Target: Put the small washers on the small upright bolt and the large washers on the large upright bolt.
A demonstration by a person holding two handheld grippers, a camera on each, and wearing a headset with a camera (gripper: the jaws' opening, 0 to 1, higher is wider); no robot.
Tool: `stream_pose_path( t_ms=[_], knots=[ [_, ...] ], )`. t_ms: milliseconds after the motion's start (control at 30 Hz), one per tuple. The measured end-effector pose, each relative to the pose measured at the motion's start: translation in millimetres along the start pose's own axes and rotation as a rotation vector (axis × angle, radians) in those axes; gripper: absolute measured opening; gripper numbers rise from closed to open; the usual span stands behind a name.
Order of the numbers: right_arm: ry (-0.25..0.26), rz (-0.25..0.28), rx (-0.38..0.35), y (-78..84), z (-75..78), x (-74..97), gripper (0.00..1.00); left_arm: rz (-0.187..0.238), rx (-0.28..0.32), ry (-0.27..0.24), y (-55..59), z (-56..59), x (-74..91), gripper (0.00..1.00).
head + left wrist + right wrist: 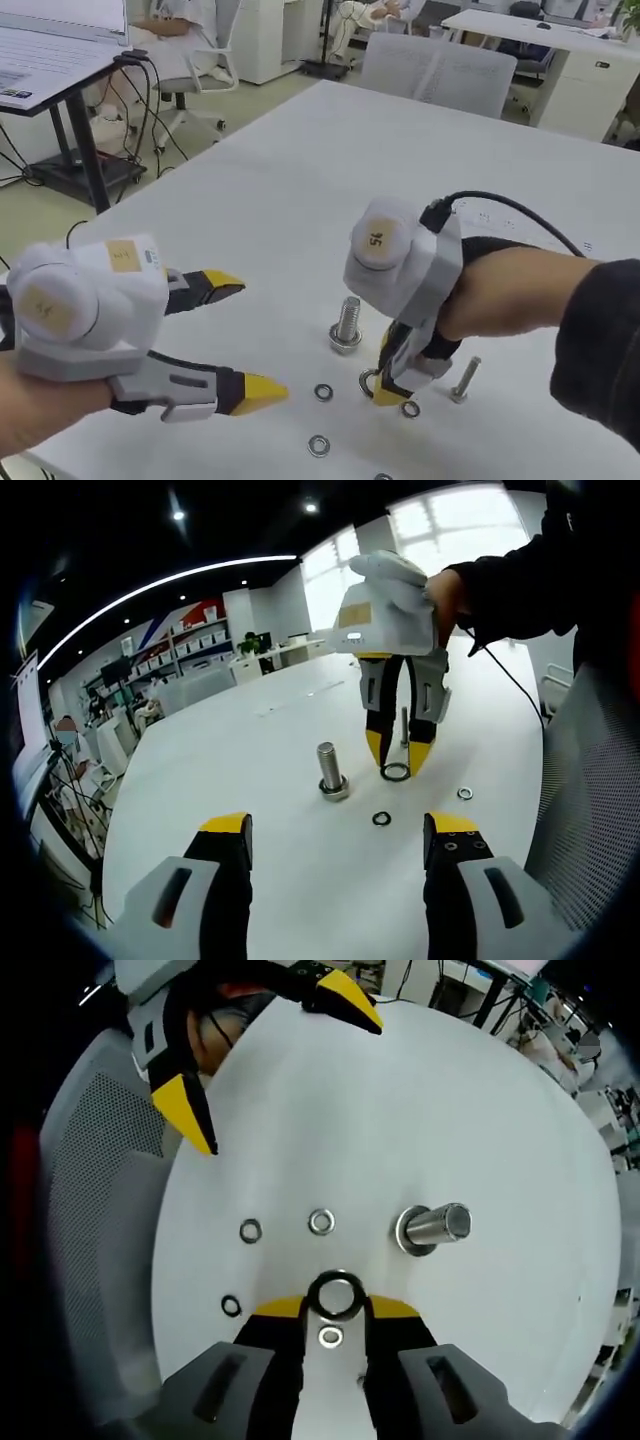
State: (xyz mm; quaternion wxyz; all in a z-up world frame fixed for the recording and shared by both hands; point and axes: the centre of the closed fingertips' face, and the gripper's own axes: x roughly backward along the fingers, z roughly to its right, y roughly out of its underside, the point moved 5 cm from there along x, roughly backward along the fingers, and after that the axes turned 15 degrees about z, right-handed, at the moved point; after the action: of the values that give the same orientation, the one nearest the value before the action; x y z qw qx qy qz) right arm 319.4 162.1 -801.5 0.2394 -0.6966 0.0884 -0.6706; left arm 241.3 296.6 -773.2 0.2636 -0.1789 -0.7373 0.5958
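R gripper [336,1310] pinching large steel ring washer [336,1293], near large upright steel bolt [435,1228] | I read "54" on its round tag [376,240] | L gripper [250,337] jaws spread, empty | small steel washers [323,392] loose on white table [300,200]

Left gripper [248,337]: held level at the left, jaws spread wide.
Right gripper [385,393]: pointed downward, jaws pinched on a large washer [314,1298].

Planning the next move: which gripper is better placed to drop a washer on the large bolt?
Right. The right gripper is shut on a washer beside the large bolt; the left gripper is open and farther off.
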Motion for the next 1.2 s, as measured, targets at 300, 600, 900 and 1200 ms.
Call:
stream_pose_path(
  t_ms=[300, 600, 900, 1200],
  knots=[
    [0.017, 0.026, -0.006, -5.7, 1.5, 16.7, 0.23, -0.004, 0.0, 0.0, 0.4, 0.2, 0.0, 0.68],
    [0.052, 0.044, 0.019, -15.7, 6.7, 34.9, 0.23, -0.007, -0.002, 0.001, 1.3, 1.5, 0.1, 0.68],
    [0.085, 0.063, 0.047, -29.6, 14.3, 51.6, 0.23, -0.008, -0.002, 0.003, 1.2, 3.0, 0.1, 0.67],
    [0.103, 0.079, 0.077, -47.0, 22.2, 58.7, 0.23, -0.006, -0.002, 0.0, 0.9, 3.3, 0.6, 0.67]
  ],
)
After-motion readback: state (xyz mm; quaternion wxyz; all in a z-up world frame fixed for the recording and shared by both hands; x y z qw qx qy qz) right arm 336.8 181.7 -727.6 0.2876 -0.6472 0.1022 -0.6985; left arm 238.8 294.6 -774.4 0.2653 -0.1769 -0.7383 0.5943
